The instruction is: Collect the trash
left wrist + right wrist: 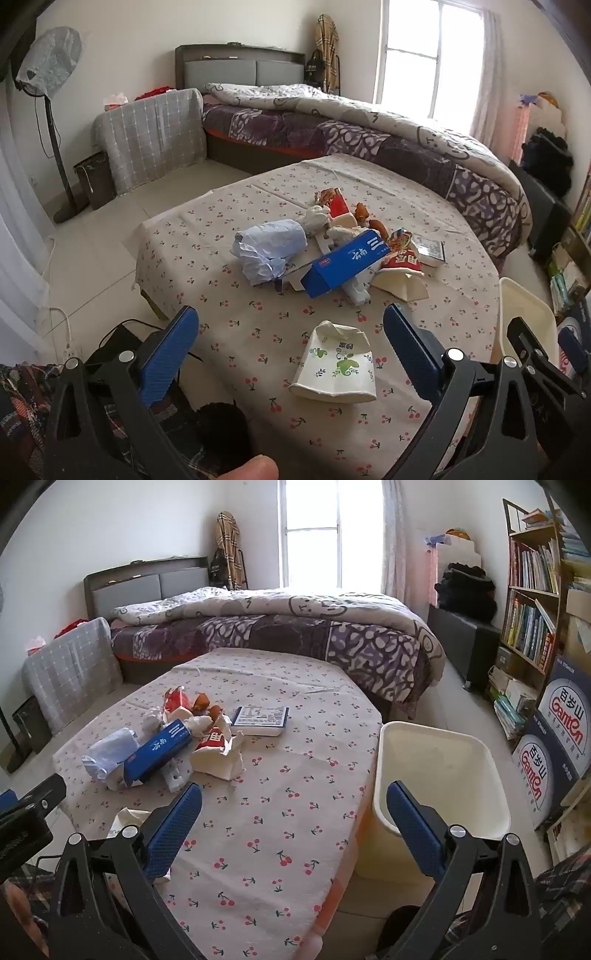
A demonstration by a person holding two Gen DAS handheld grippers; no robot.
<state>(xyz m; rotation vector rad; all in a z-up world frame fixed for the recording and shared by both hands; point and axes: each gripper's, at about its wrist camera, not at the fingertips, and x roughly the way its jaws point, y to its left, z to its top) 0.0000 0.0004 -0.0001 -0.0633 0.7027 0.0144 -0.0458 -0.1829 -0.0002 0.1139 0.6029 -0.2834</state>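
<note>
our left gripper (291, 336) hangs over the near edge of the table (207, 306), its blue fingers (168, 354) spread wide and holding nothing. just in front of it, between the fingers in the left wrist view, a crushed paper cup (334, 363) with green leaf print lies on its side on the cherry-pattern cloth. our right gripper (295, 812) is also spread wide and empty; it hangs over the right side of the table, and its right finger stands in front of the cream bin (443, 764). the bin stands on the floor, just beside the table edge.

farther on, near the middle of the table, the trash lies in one pile: a blue carton (345, 266) lying across the top, a crumpled pale blue paper (267, 249) at its left, a torn red and white cup (402, 273) at its right, and white tissues and red wrappers (332, 201) behind. a small flat box (260, 720) lies just right of the pile. beyond the table is the bed (277, 627).
</note>
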